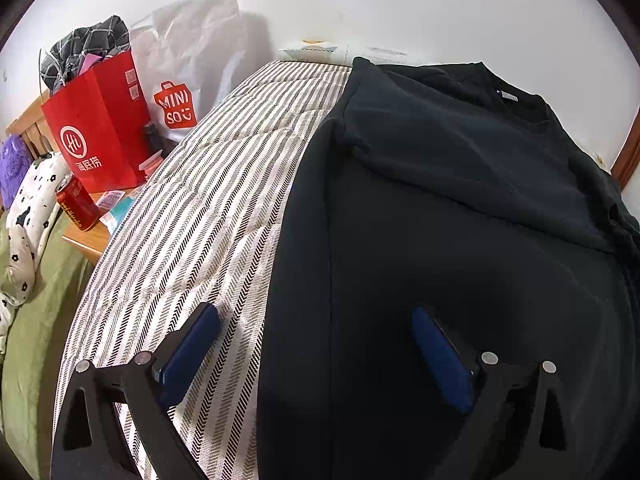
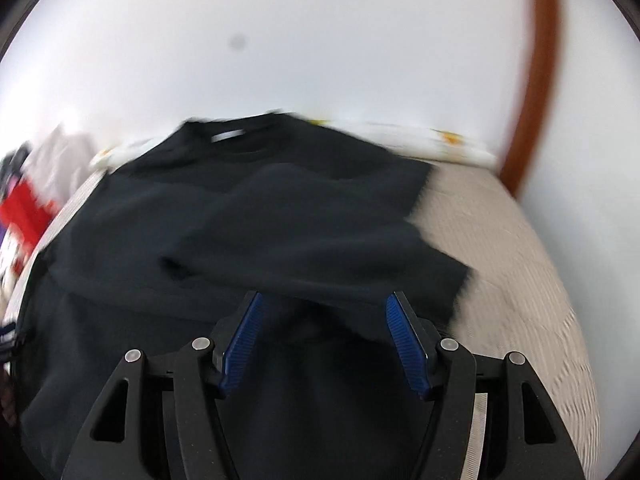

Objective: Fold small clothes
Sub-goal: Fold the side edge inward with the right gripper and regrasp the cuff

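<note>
Black shirt (image 1: 460, 208) on striped bed (image 1: 208, 184); left claw (image 1: 316, 316) straddles shirt edge.

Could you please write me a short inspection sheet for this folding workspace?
Surface: striped bed cover, flat.
Job's things: black T-shirt lying on it, sleeves folded inward, collar towards the wall.
Clutter: red paper bag, white Miniso bag, red can on the bedside table.
Grippers: left gripper open over the shirt's edge; right gripper open above the shirt's lower half.
Cables: nothing seen.
Surroundings: white wall, green bedding; right view blurred.
</note>
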Motion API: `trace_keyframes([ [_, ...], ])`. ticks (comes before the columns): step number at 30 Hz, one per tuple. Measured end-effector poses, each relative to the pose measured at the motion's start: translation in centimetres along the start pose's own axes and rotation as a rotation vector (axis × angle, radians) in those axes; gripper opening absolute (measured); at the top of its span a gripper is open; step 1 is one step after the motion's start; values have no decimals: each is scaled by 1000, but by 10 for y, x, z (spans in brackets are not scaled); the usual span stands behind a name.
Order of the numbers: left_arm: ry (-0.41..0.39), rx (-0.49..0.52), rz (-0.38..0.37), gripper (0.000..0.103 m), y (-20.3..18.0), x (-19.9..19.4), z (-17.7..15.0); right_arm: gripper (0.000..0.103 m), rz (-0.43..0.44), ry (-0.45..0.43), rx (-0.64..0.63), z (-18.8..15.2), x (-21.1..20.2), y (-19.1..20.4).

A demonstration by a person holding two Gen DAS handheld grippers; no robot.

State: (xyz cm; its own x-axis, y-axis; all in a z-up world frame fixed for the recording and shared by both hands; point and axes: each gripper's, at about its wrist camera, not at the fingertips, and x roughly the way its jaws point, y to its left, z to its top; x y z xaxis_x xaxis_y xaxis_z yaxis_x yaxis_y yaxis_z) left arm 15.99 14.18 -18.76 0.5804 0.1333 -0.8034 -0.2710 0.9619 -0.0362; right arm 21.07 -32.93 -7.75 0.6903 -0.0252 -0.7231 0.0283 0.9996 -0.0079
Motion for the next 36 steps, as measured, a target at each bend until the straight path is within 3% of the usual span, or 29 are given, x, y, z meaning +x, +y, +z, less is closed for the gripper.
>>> trace_keyframes([
  [4,0,1,1,99,0,0,0,64,-27,55,143,-7,7,-58],
  [7,4,8,0,101,-2,2,0,64,50,88,228,-9,20,-79],
  [11,5,9,-2,101,-2,2,0,64,133,120,303,-4,44,-91],
  [17,5,10,-1,101,-2,2,0,63,155,152,374,6,77,-93],
  [19,6,12,-2,102,-2,2,0,54,163,138,381,10,80,-92],
  [20,6,12,-3,102,-2,2,0,32,168,130,368,11,79,-90],
  [21,5,11,-4,102,-2,2,0,15,176,115,344,14,75,-85],
  [25,6,13,-7,102,-1,2,0,14,96,37,252,28,45,-58],
  [31,7,15,-10,102,-1,2,0,13,196,-61,172,54,-6,1],
  [36,31,6,-22,101,7,-1,2,13,302,-77,77,74,-16,72],
])
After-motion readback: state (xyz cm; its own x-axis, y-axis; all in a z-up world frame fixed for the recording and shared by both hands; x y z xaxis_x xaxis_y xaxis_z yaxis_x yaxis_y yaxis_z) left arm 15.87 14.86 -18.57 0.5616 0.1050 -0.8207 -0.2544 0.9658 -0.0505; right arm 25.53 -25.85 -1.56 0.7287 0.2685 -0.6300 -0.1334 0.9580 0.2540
